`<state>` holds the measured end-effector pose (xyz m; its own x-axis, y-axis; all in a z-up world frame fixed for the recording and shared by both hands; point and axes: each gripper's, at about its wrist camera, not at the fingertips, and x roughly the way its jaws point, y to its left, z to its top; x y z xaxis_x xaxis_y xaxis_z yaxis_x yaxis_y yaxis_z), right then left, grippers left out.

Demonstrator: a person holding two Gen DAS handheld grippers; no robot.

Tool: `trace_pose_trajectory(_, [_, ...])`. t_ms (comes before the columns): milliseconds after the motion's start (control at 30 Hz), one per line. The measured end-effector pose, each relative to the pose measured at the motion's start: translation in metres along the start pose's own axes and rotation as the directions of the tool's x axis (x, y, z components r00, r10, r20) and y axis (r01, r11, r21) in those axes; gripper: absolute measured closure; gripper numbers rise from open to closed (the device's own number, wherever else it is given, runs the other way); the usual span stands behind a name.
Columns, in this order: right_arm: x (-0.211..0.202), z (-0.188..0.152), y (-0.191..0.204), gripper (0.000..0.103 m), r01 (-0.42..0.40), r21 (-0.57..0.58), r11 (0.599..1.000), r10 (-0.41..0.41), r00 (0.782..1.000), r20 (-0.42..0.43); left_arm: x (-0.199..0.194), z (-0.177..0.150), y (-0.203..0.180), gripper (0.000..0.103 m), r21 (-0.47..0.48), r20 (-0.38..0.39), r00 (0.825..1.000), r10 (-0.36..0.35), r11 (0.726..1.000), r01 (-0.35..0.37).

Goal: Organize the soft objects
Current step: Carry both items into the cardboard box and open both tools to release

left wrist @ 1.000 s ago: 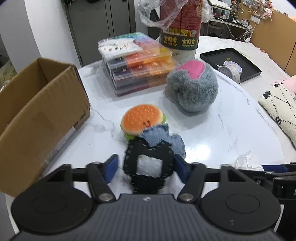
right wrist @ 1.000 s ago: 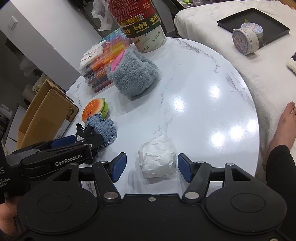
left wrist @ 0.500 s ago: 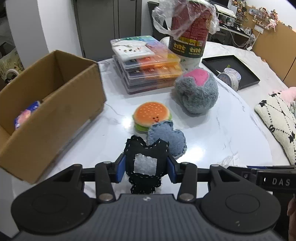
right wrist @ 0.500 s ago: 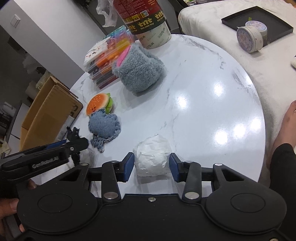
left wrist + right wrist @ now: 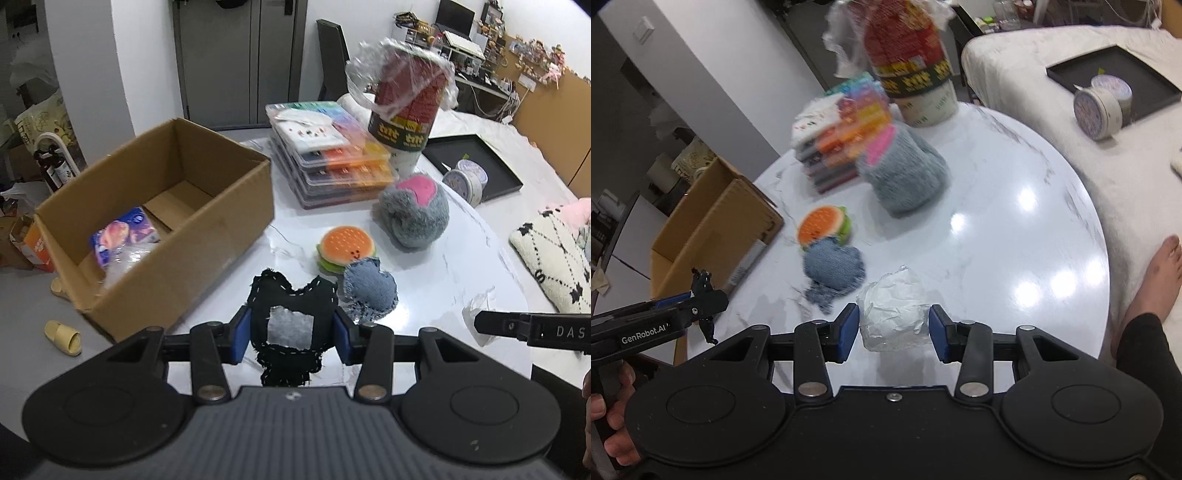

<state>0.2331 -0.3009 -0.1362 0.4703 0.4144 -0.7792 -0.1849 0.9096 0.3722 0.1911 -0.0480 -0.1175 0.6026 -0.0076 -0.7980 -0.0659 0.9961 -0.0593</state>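
The cardboard box [image 5: 155,221] at the left holds a wrapped packet [image 5: 123,236], partly hidden by its wall. The left gripper [image 5: 291,330] is closed on a black fabric piece [image 5: 291,302] with white stitching; its lower end is cut off behind the gripper body. The right gripper [image 5: 893,330] clamps a white crumpled lump [image 5: 892,314], material unclear. The burger toy [image 5: 345,247] and denim pad [image 5: 369,291] lie touching on the table [image 5: 1015,240].
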Motion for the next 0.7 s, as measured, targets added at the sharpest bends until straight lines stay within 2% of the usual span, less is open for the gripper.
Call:
trace_pose_trajectory(500, [-0.018,0.019,0.072,0.062,-0.002,-0.096,0.995,0.006,0.999,0.043,-0.041,0.016,0.048,0.058,-0.043,0.061,0.998,0.009,0.999,-0.006])
trace_pose_trajectory(700, [-0.020,0.026,0.103,0.062,-0.030,-0.132,0.991,0.037,0.998,0.053,-0.052,0.023,0.068,0.058,-0.062,0.081,0.996,0.021,0.998,-0.016])
